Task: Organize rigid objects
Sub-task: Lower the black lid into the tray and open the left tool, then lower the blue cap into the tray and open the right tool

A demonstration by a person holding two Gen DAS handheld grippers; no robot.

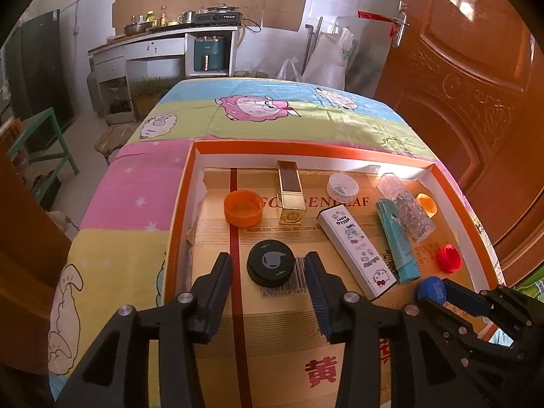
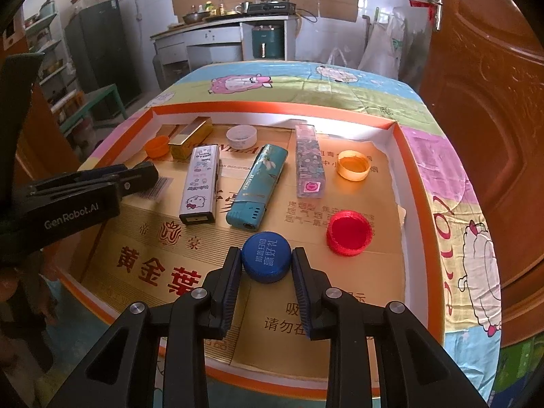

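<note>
Black ribbed fingers of the right hand-held gripper clamp the blue cap from both sides, pads pressed against its knurled rim, low over the cardboard liner of the tray. That rim is round hard plastic and held only near the fingertips, so I judge it could squirt forward if the squeeze goes uneven, or roll toward the red cap lying at 2 o'clock from it. Over in the left wrist view, the left hand-held gripper stands open, its jaws on either side of the black lid without touching it; the lid sits flat on the liner at the tray's near left. A smooth, low disc gives the pads little height to catch, and closing too high would likely skate over its glossy top. At 1 o'clock from the lid lies the white cartoon-printed lighter, a slick rectangular bar, with the teal lighter and a clear glitter-patterned one just beside it; a careless sweep could knock them askew. Farther back, at 12 o'clock, a gold metallic case lies next to an orange cap turned open side up, and a translucent white cap sits near the far wall. Everything rests on glossy printed cardboard, so nudged pieces may slide freely.
</note>
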